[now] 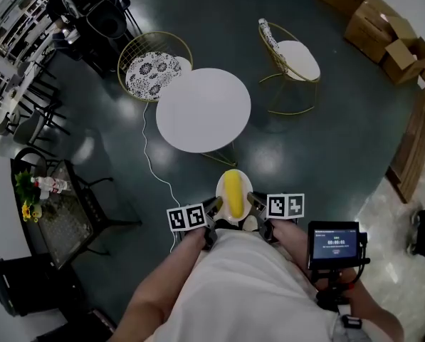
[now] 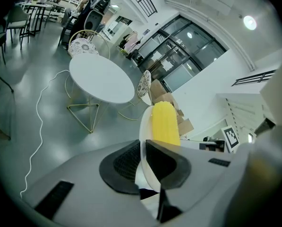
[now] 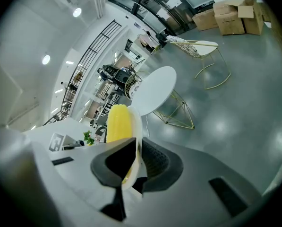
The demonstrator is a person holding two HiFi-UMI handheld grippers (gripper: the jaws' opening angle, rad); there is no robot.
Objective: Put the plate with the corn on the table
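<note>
Plate [image 1: 220, 190] w/ corn [image 1: 233, 193] in 2 hand-held grippers [image 1: 215, 206] [image 1: 253, 200]

Ahead of you, the round white worktop [image 1: 203, 109] stands upper centre on the dark floor [image 1: 326, 141]. A white cable [image 1: 149, 164] lies on that floor at its left, and cardboard boxes [image 1: 383, 30] sit upper right.

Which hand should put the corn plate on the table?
Neither alone. The left hand-held gripper and right hand-held gripper each clamp an opposite rim of the plate, and the round white table lies ahead, so both carry together.
</note>
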